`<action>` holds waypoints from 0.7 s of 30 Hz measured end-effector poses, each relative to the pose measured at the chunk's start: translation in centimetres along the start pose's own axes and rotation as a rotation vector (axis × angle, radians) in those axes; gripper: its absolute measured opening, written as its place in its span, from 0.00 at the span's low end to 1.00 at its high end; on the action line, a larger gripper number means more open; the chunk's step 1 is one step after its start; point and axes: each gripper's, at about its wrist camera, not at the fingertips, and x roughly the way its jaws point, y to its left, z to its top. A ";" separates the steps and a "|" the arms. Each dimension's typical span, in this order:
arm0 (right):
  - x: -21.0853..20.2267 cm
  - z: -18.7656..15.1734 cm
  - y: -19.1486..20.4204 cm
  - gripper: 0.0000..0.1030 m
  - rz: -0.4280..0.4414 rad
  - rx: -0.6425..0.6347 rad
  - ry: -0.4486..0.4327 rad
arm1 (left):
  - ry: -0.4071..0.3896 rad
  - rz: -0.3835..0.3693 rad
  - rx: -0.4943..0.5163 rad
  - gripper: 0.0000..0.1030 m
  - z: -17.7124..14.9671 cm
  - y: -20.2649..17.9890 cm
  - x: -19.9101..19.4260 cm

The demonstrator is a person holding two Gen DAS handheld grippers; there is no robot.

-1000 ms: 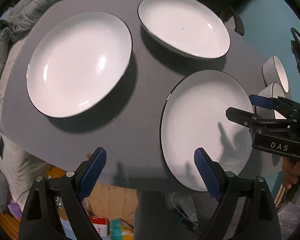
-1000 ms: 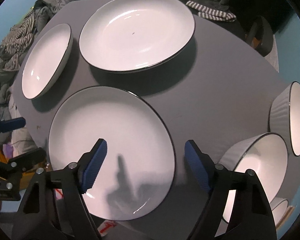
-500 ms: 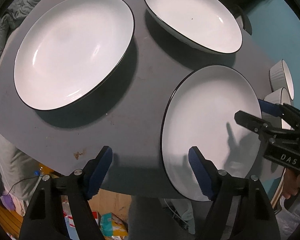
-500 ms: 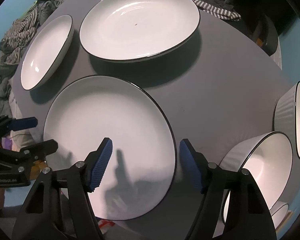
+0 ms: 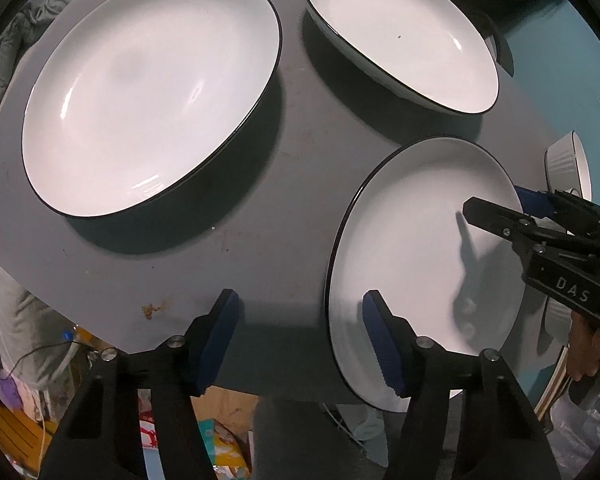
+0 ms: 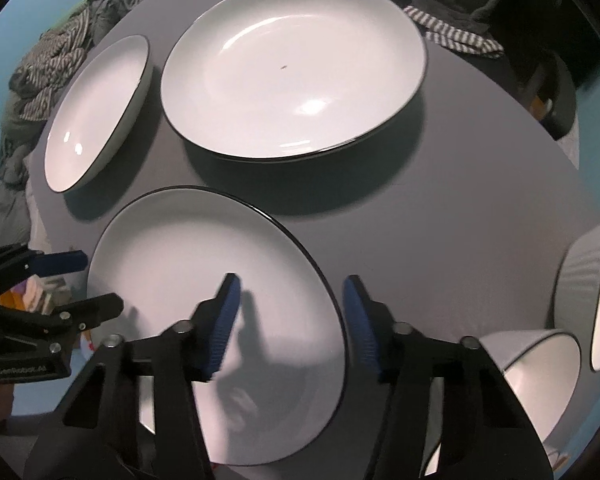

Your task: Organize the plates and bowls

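Observation:
Three white black-rimmed plates lie on a grey table (image 5: pixel 300 160). My grippers flank the nearest plate (image 5: pixel 420 240) (image 6: pixel 180 260) from opposite sides. The left gripper (image 5: pixel 300 304) (image 6: pixel 100 282) straddles its left rim, one finger over the table and one over the plate. Its jaws are closing, and the pads stand off the rim. The right gripper (image 6: pixel 291 292) (image 5: pixel 496 200) straddles the right rim the same way, jaws closing and clear of the plate. A second plate (image 5: pixel 148 88) (image 6: pixel 96 112) and a third (image 5: pixel 400 32) (image 6: pixel 292 72) lie farther back.
Two ribbed white bowls (image 6: pixel 540 380) (image 6: pixel 580 280) stand right of the near plate. The table's front edge (image 5: pixel 260 376) runs just under my left gripper, with clutter on the floor below. Heaped clothes (image 6: pixel 48 68) lie beyond the table. A hand (image 5: pixel 592 348) holds the right gripper.
Both grippers' jaws have narrowed around the near plate's rims. The plates now fill more of both views, with the left view shifted a little.

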 end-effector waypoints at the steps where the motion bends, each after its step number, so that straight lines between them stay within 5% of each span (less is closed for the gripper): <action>1: 0.0 -0.1 -0.1 0.48 0.002 -0.003 0.003 | 0.001 -0.002 0.000 0.57 0.1 0.1 0.0; 8: 0.2 -0.6 -1.4 0.32 0.028 0.021 0.036 | 0.027 -0.040 -0.017 0.40 0.2 0.9 0.6; 13: 0.1 -1.2 -1.7 0.31 0.053 -0.007 0.079 | 0.060 -0.088 -0.032 0.30 0.0 1.7 1.2; 21: 0.4 -0.6 -1.6 0.31 0.085 -0.022 0.186 | 0.096 -0.114 -0.012 0.29 0.5 2.6 1.8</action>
